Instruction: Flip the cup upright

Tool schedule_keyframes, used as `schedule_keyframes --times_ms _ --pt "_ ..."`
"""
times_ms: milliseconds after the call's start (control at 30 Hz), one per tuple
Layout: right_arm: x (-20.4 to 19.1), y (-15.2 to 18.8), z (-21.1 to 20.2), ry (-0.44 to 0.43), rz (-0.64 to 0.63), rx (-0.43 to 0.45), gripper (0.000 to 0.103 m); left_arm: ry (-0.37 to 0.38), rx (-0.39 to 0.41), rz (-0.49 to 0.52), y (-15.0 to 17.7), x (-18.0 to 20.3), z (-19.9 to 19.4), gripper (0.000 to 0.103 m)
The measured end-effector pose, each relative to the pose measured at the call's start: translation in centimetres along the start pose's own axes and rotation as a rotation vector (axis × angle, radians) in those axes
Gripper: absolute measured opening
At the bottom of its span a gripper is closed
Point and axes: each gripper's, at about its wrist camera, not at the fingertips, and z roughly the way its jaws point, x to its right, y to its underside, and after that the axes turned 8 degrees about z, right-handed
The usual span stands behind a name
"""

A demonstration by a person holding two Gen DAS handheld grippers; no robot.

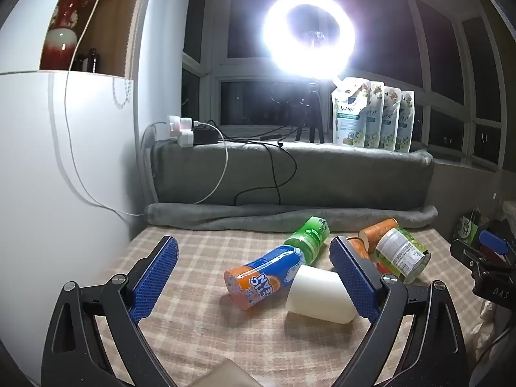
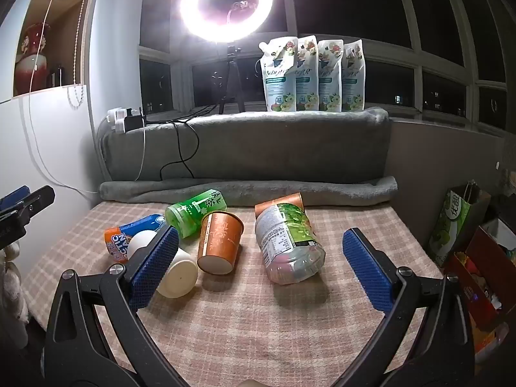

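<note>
Cup (image 1: 317, 293), white, lies on its side on the plaid tablecloth (image 1: 200, 332), touching the orange-and-blue bottle (image 1: 262, 277) just left of it. Orange paper cup (image 2: 219, 242) lies tipped just right of the white cup; clear jar with green label (image 2: 288, 242) further right. Left gripper (image 1: 254, 277) jaws spread wide, holding nothing, right pad beside the cup. Right gripper (image 2: 261, 267) also apart, empty.

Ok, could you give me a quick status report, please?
Both claws open, empty: left claw, right claw. White cup on its side. Orange-blue bottle touching it.
</note>
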Motion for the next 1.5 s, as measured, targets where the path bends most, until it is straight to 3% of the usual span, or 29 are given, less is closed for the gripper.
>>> schedule_keyframes --times_ms 1500 --pt "0.09 0.09 0.35 -0.003 0.01 -0.009 0.103 -0.002 -0.018 0.003 -0.19 -0.06 0.01 0.095"
